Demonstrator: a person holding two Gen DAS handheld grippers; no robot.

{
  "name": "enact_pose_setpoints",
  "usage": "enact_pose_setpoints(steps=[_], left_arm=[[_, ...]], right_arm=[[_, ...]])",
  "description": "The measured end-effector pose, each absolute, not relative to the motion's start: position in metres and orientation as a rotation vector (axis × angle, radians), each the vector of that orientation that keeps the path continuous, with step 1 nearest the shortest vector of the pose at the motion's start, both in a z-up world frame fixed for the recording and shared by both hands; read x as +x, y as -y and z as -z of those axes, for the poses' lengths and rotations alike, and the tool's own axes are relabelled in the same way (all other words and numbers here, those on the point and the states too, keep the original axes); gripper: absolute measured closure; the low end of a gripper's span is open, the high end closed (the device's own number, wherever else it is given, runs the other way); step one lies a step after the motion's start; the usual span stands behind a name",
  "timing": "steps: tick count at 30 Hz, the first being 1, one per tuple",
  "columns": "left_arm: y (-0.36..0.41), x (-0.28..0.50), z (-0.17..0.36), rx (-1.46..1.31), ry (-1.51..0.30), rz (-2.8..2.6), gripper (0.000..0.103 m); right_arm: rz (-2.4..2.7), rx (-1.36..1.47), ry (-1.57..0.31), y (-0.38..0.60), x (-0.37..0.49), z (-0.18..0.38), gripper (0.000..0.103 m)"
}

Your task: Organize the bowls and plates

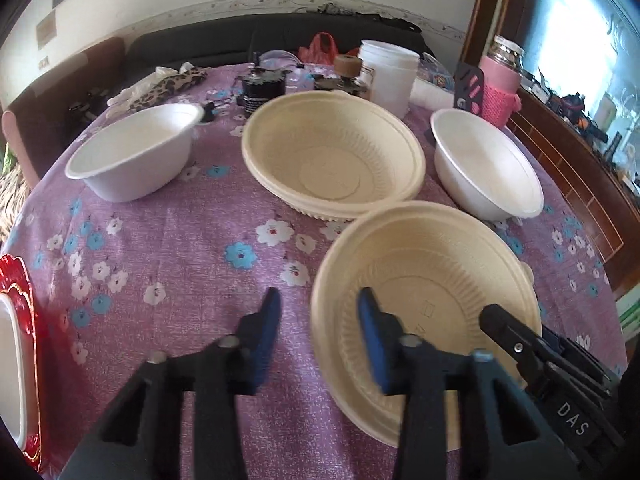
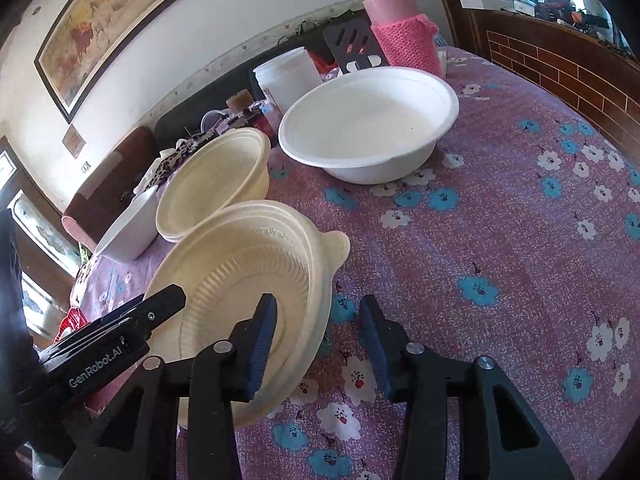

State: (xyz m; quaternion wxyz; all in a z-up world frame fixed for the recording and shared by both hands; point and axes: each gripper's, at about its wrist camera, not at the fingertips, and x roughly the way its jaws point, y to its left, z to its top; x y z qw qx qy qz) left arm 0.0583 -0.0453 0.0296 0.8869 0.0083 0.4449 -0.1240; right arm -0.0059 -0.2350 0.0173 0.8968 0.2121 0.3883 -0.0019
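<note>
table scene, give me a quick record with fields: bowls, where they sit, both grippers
surface: table with purple floral cloth
cream bowls: near cream bowl, far cream bowl, rims close together
white bowls: left white bowl, right white bowl, either side of the far one
left gripper: fingers straddle the near bowl's rim, gap visible
right gripper: fingers straddle the opposite rim, gap visible
</note>
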Motion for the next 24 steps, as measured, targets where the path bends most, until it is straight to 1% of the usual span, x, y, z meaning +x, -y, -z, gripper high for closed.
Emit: enact_pose_setpoints(steps=[1,2,6,8,12,14,19,24], left_arm=[[0.047,0.058,-0.028,0.02,-0.931,0.264,0.081],[0.05,0.058,-0.026,0.025,-0.936,0.272,0.083],[0.055,0.055,-0.025,0.043,-0.926,0.273,0.084],[0.056,0.054,-0.025,0.049,-0.925,0.278,0.087],[0.059,0.052,-0.025,0.06,-0.92,0.279,0.087],[0.059,0.051,-0.025,0.062,-0.917,0.279,0.087],[0.06,0.048,-0.026,0.065,-0.909,0.274,0.088],[0.056,0.042,-0.031,0.061,-0.899,0.266,0.088]], right_arm=[[0.002,0.44,-0.807,0.235,-0.005,-0.016,0.06],[0.001,0.438,-0.81,0.234,-0.005,-0.016,0.06],[0.001,0.431,-0.812,0.233,-0.005,-0.015,0.063],[0.002,0.428,-0.814,0.232,-0.005,-0.015,0.066],[0.005,0.416,-0.817,0.23,-0.005,-0.014,0.072],[0.008,0.41,-0.816,0.23,-0.005,-0.014,0.079],[0.021,0.39,-0.806,0.228,-0.007,-0.015,0.082],[0.024,0.351,-0.78,0.223,-0.01,-0.02,0.083]])
